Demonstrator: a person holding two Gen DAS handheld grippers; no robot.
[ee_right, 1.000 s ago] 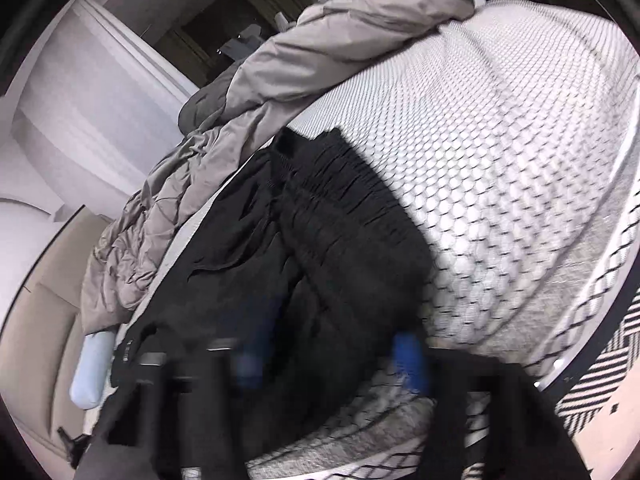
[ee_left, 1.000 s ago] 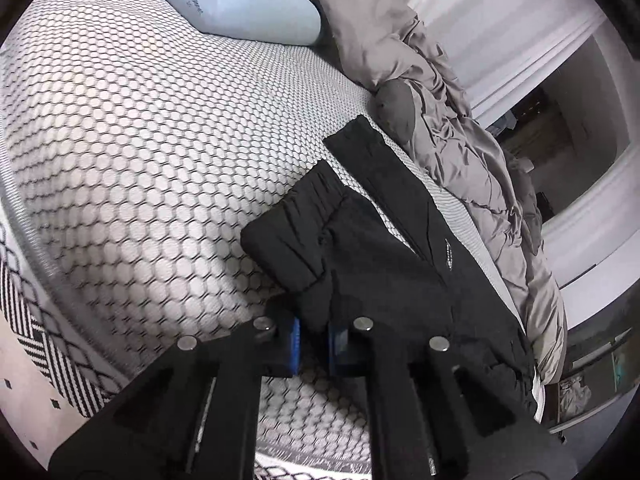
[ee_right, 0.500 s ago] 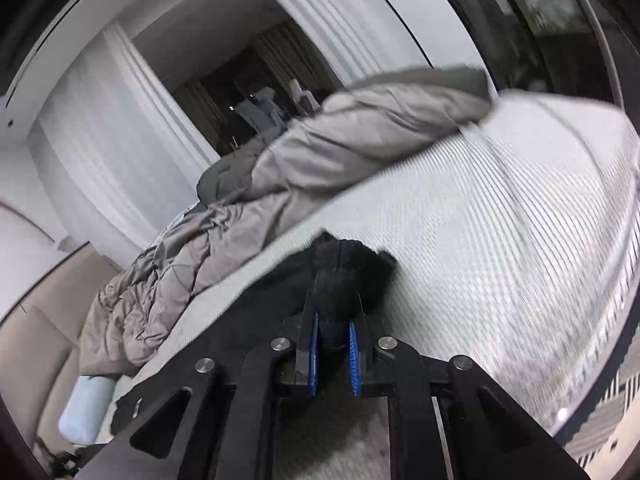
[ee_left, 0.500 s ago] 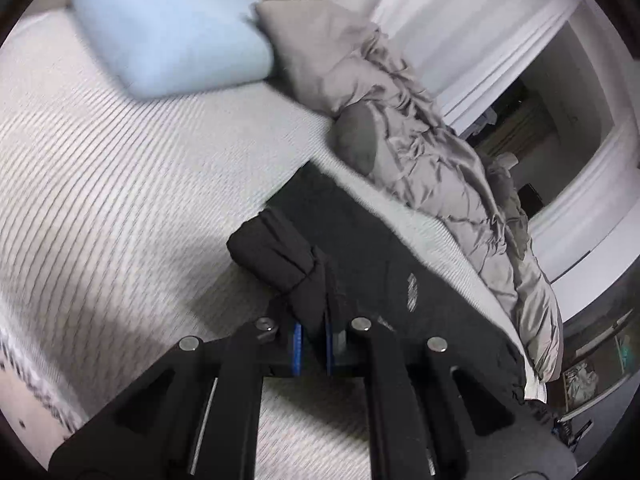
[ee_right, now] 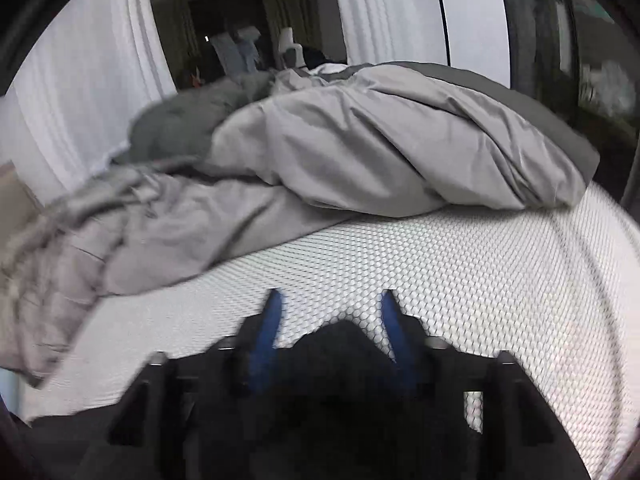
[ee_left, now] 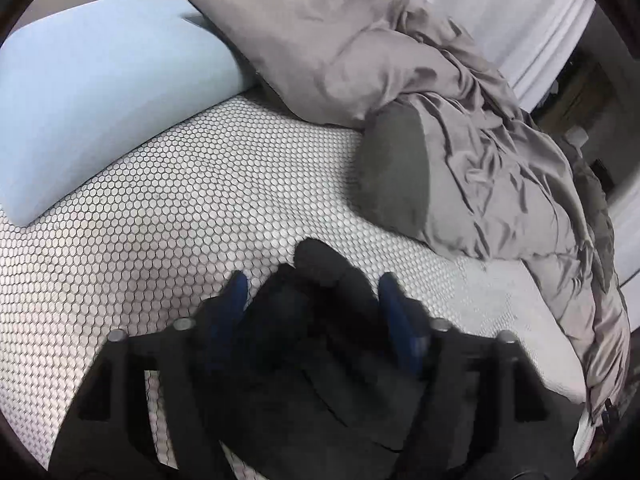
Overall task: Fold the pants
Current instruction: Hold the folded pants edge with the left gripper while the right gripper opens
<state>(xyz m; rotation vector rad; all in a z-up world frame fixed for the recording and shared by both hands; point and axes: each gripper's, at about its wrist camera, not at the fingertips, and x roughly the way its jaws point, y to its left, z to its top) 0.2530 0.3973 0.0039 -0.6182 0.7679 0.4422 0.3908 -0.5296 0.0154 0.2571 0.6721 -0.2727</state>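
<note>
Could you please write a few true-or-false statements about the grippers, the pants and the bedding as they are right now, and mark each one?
1. The left gripper is open, with the black pants bunched between its fingers. True.
2. The right gripper is clamped shut on the pants. False: its jaws stand apart, with the dark fabric low between them.
3. A light blue pillow lies on the honeycomb-patterned bed cover. True.
4. The grey duvet is spread flat and smooth. False: it is crumpled in a heap.
5. The pants are white. False: they are black.
</note>
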